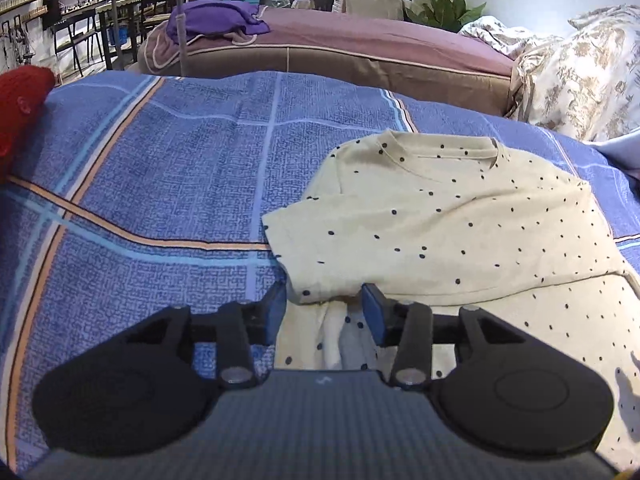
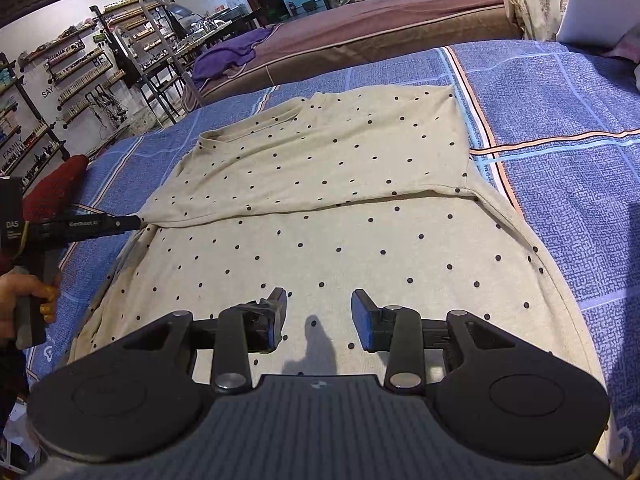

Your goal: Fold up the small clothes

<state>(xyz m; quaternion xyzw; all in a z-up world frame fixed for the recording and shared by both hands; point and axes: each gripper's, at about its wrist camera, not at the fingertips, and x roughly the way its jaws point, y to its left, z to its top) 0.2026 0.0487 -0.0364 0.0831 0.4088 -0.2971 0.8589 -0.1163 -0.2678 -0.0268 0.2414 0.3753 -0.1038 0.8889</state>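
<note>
A cream T-shirt with dark dots (image 2: 320, 184) lies on the blue plaid bedcover (image 2: 560, 184), its upper part with the collar folded down over the lower part. In the left wrist view the shirt (image 1: 440, 220) lies right of centre, and my left gripper (image 1: 324, 300) is open at its left edge, the fold's corner lying between the fingers. That gripper also shows in the right wrist view (image 2: 138, 222), reaching in from the left to the fold line. My right gripper (image 2: 318, 308) is open and empty, just above the shirt's near part.
A red knitted garment (image 1: 20, 108) lies at the left edge of the bedcover (image 1: 160, 168). A brown sofa bed (image 1: 360, 56) with a purple cloth (image 1: 216, 20) stands behind. Floral bedding (image 1: 580, 76) is piled at the right. Shelves and tables stand further back.
</note>
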